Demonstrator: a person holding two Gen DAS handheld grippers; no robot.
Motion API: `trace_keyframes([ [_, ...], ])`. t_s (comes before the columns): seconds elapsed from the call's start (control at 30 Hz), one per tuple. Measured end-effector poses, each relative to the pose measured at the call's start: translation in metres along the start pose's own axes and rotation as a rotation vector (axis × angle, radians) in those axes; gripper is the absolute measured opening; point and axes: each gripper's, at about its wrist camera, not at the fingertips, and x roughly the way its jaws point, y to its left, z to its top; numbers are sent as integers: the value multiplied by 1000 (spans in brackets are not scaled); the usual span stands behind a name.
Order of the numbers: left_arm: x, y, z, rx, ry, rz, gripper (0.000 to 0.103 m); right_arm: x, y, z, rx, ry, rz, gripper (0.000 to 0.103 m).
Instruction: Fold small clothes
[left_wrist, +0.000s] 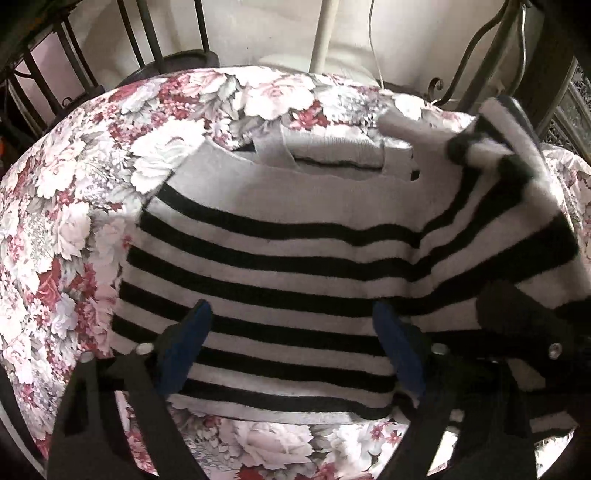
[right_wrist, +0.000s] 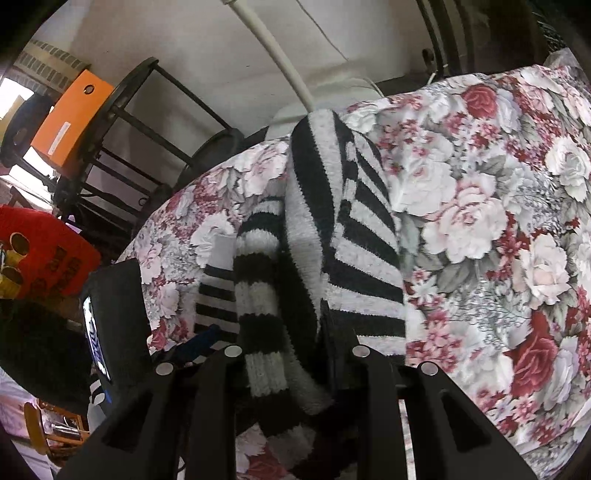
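where right tongs (right_wrist: 291, 354) clamp sweater sleeve (right_wrist: 266, 295), left tongs (left_wrist: 291, 350) agape, empty, above sweater (left_wrist: 277, 258)

Black-and-white striped sweater (left_wrist: 273, 280) lies flat, one sleeve lifted and bunched

The raised sleeve (left_wrist: 491, 147) of the striped sweater (left_wrist: 273, 266) is smeared by motion blur in the left wrist view, so its cuff edge cannot be made out. In the right wrist view the bunched knit hides the pads of the right tongs (right_wrist: 291, 354), and the fabric runs out of frame at the bottom edge. The sweater covers much of the floral surface (left_wrist: 74, 206) beneath it. The left tongs (left_wrist: 291, 354) hide part of the hem. The orange box (right_wrist: 72, 122) carries a label too small to read.
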Motion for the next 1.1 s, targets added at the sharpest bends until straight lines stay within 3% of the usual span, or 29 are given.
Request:
trace_keyframes([
  [0.43,-15,64,7,-68,-51,77,75,30,62,-5,-47,21,53,25],
  [0.73,-10,108,-1,-110,-29,116,75,61,101,-18,-120,60,54,26],
  [0.93,7,148,-12,-162,39,152,75,107,123,-29,-131,83,34,27],
  [1.0,14,165,-17,-178,76,169,82,132,121,-39,-76,109,45,30],
  [1.03,18,175,-21,-187,104,177,85,142,119,-43,-64,122,41,37],
  [1.1,25,187,-27,-182,135,207,85,163,114,-53,-46,148,35,38],
])
